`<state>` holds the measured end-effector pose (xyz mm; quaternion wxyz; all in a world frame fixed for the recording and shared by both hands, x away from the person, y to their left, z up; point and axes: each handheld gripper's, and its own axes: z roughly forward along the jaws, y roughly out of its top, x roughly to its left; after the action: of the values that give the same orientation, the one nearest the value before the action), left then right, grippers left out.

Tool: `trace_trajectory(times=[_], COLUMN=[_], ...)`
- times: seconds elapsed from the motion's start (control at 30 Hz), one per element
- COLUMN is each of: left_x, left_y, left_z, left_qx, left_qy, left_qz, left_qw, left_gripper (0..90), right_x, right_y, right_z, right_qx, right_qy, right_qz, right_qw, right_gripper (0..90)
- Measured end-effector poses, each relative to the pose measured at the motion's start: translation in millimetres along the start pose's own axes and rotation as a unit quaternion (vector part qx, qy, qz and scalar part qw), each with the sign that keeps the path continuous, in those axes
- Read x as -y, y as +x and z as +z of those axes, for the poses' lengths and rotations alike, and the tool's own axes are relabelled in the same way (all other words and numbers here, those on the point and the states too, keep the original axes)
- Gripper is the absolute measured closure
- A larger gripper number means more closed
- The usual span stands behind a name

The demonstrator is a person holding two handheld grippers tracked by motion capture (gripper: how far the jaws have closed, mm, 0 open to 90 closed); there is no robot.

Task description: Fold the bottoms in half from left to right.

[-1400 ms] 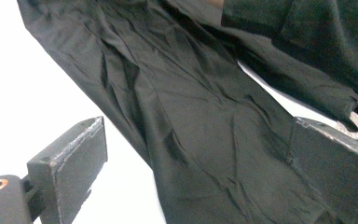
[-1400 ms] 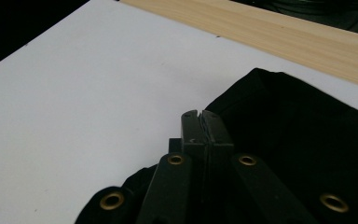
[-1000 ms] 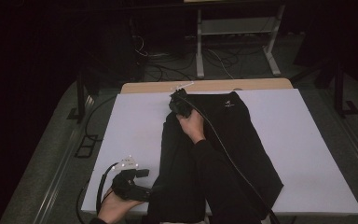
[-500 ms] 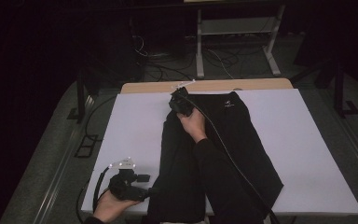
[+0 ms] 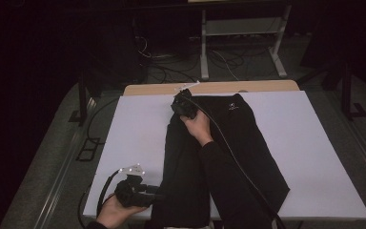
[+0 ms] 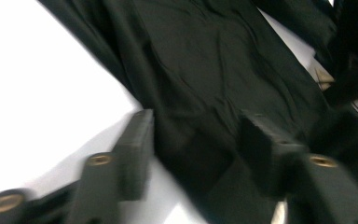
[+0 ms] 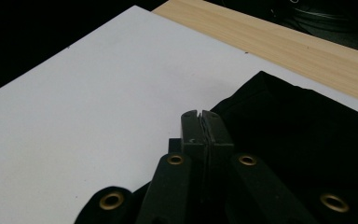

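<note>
Left gripper point(image 5: 158, 194) sits at the near left edge of the black garment point(image 5: 248, 157), jaws partway apart and just been closing, cloth edge between them; in the left gripper view point(image 6: 193, 144) we see a fold of fabric in the gap, and we can't tell if the pads press it yet. Right gripper point(image 5: 183, 104) is at the garment's far left corner, jaws pressed together; in the right gripper view point(image 7: 200, 122) the tips meet with no gap, and we can't tell whether any cloth is pinched in them.

Garment point(image 6: 223, 74) lies flat down the middle of the white sheet point(image 5: 133, 138), running from the far edge to the near edge, with a small white logo near its far end.

We see the sheet covering a wooden table point(image 5: 267, 87), with a strip of bare wood along the far side point(image 7: 279, 44). Room is dark; cables point(image 5: 228, 59) lie on the floor past the table, beside a pale metal frame point(image 5: 240, 33).

Open sheet on both sides of the garment, wider on our left. Near edge is tight: left gripper hangs right at it.
</note>
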<state>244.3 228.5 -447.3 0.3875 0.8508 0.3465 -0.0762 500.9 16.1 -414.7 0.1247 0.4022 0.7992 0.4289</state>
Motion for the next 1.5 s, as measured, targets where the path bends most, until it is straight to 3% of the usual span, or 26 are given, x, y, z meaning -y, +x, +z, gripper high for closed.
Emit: trace_trajectory(times=[0.03, 0.07, 0.2, 0.27, 0.4, 0.53, 0.63, 0.87, 1.03, 1.13, 1.27, 1.4, 1.5], left_x=[1.0, 1.8, 3.1, 2.2, -1.1, -3.1, -5.0, -9.3, -14.2, -18.8, -24.2, -29.4, -32.0], left_y=[-0.6, -1.3, 1.5, 4.4, 9.6, 7.9, 5.0, -3.8, -8.7, -12.6, -17.6, -26.0, -28.4], left_z=[-0.3, -0.7, -1.7, -0.8, 0.8, 1.6, 1.6, -6.3, -7.4, -5.5, -0.8, 6.0, 9.3], left_qx=[-0.002, -0.005, -0.012, -0.008, 0.003, -0.001, 0.004, 0.015, 0.031, 0.040, 0.085, 0.082, 0.084], left_qy=[0.001, 0.005, 0.006, 0.010, 0.025, 0.028, 0.026, -0.009, -0.025, -0.022, -0.034, -0.018, -0.012], left_qz=[0.006, 0.007, -0.003, -0.009, -0.021, 0.002, 0.008, 0.040, 0.041, 0.043, 0.006, 0.028, 0.031], left_qw=[1.0000, 1.0000, 0.9999, 0.9999, 0.9995, 0.9996, 0.9996, 0.9991, 0.9984, 0.9981, 0.9958, 0.9961, 0.9959], left_gripper=[49.6, 57.1, 66.6, 79.4, 87.9, 88.6, 88.8, 89.0, 89.1, 89.1, 89.1, 89.2, 89.1], right_x=[0.0, 0.3, 0.2, 0.0, 0.4, 0.2, -0.3, -4.6, -5.9, -7.3, -6.3, -1.4, 1.7], right_y=[0.0, 0.3, 0.5, 0.6, 0.4, -1.7, -2.3, -11.2, -18.3, -24.2, -35.6, -44.7, -55.4], right_z=[0.0, 0.3, 0.4, 0.3, 0.5, -0.1, -1.2, -14.5, -23.5, -30.0, -39.3, -44.6, -52.7], right_qx=[0.000, 0.000, 0.000, 0.000, 0.001, 0.002, 0.003, 0.012, 0.021, 0.026, 0.029, 0.037, 0.043], right_qy=[0.000, 0.001, 0.001, -0.002, -0.001, -0.002, -0.003, -0.006, -0.005, -0.008, -0.005, -0.003, -0.007], right_qz=[0.000, 0.001, 0.003, 0.004, 0.003, 0.007, 0.004, 0.004, 0.004, 0.007, 0.022, 0.031, 0.042], right_qw=[1.0000, 1.0000, 1.0000, 1.0000, 1.0000, 1.0000, 1.0000, 0.9999, 0.9998, 0.9996, 0.9993, 0.9988, 0.9981], right_gripper=[87.6, 87.6, 87.6, 87.5, 87.6, 87.6, 87.6, 87.6, 87.5, 87.5, 87.5, 87.5, 87.5])
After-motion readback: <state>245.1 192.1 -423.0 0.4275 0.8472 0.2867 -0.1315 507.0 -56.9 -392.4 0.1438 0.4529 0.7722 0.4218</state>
